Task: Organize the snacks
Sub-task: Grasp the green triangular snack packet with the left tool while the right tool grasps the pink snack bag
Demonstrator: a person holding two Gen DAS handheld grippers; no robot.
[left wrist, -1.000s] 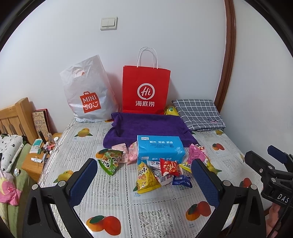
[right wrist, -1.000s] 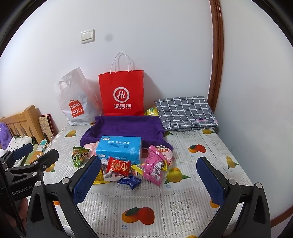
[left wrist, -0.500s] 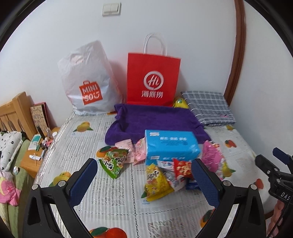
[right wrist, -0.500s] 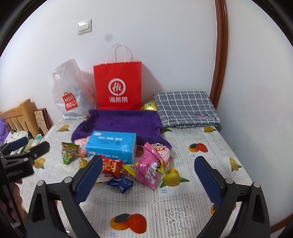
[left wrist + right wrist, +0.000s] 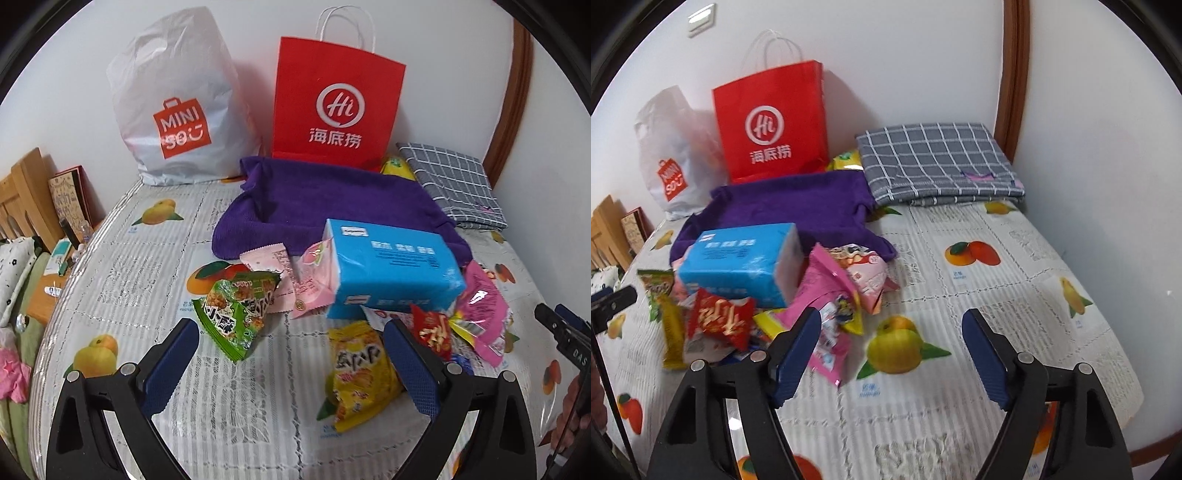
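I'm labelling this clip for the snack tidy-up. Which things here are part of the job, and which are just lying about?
Part of the job:
green snack packet
yellow snack packet
red snack packet
pink snack packets
red paper bag, possibly

Just lying about:
blue tissue pack
purple towel
checked grey cloth
white Miniso bag

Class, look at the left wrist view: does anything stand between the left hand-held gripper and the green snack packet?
Nothing visible does. The open left hand-held gripper faces the green snack packet across bare fruit-print tablecloth.
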